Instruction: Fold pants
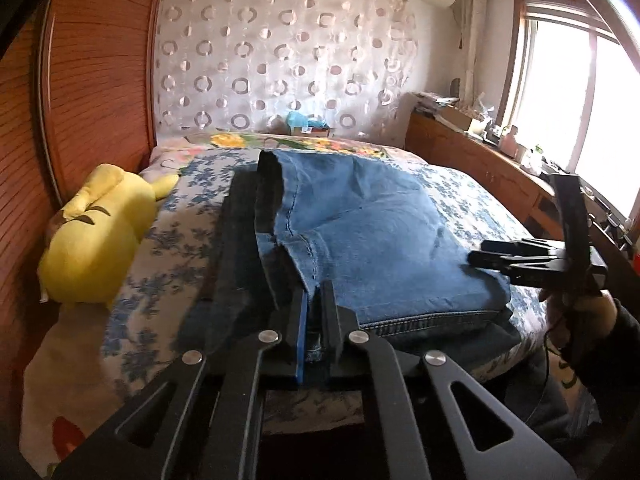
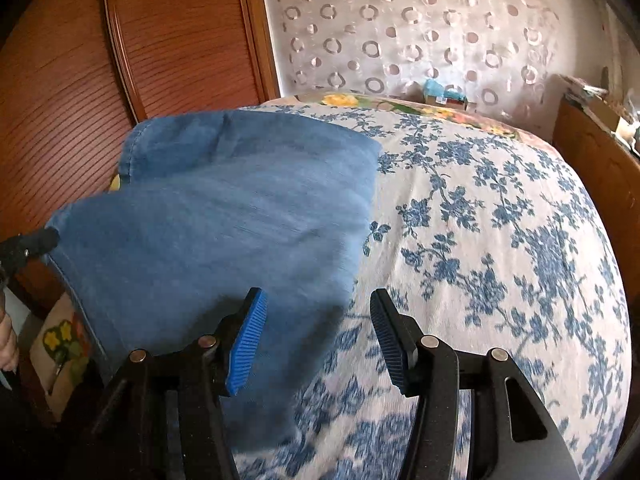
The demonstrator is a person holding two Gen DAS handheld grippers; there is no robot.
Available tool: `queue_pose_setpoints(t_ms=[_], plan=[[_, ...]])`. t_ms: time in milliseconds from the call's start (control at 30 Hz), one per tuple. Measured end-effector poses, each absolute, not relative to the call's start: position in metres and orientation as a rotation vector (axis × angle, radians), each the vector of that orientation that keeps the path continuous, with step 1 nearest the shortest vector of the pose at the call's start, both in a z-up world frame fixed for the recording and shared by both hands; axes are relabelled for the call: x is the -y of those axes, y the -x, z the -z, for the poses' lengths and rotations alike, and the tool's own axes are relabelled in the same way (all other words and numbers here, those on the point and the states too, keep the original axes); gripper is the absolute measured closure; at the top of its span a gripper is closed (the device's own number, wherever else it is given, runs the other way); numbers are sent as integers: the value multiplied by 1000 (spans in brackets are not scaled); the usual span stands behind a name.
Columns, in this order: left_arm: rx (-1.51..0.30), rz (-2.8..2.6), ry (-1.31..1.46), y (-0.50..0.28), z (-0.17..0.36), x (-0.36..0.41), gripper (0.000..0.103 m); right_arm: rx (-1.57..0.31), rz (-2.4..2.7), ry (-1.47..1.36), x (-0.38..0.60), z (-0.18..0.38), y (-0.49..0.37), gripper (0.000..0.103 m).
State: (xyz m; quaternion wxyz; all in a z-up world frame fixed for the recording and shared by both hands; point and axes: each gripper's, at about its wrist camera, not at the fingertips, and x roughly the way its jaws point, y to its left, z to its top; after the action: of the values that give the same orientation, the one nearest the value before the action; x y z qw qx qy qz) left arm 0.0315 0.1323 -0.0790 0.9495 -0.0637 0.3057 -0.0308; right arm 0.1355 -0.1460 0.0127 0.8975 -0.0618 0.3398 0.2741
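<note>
Blue denim pants (image 1: 360,232) lie folded on the floral bedspread (image 1: 180,240). In the left wrist view my left gripper (image 1: 316,292) is shut on the near left hem of the pants, denim pinched between its pads. My right gripper (image 1: 492,256) shows at the pants' right side, held by a sleeved hand. In the right wrist view the right gripper (image 2: 318,308) stands open over the near right corner of the pants (image 2: 224,216); its blue pads (image 2: 246,344) touch nothing. The left gripper's tip (image 2: 36,240) shows at the far left, at the denim edge.
A yellow plush toy (image 1: 96,236) lies on the bed's left side beside a wooden wardrobe (image 1: 80,100). A wooden sideboard (image 1: 480,160) with clutter runs along the right under a window. The bedspread (image 2: 500,240) extends to the right of the pants. A patterned curtain hangs behind.
</note>
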Motion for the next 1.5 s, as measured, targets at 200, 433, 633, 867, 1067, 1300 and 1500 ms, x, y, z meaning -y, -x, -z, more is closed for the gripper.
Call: queue_pose_setpoints(t_ms=[200, 433, 633, 867, 1067, 1300, 1500], plan=[[-695, 48, 137, -38, 102, -137, 96, -704, -583, 110, 157, -18, -113, 47], [-718, 47, 159, -42, 109, -134, 76, -721, -607, 103, 157, -18, -95, 47], [-699, 67, 181, -41, 108, -135, 37, -747, -601, 87, 152, -9, -91, 47], [-680, 45, 169, -43, 105, -130, 32, -765, -607, 49, 155, -5, -98, 47], [-678, 25, 150, -45, 102, -125, 32, -772, -607, 19, 149, -3, -109, 47], [-681, 27, 147, -45, 100, -121, 32, -755, -591, 16, 147, 1, -102, 47], [-686, 30, 143, -46, 101, -117, 32, -741, -583, 22, 145, 4, -97, 47]])
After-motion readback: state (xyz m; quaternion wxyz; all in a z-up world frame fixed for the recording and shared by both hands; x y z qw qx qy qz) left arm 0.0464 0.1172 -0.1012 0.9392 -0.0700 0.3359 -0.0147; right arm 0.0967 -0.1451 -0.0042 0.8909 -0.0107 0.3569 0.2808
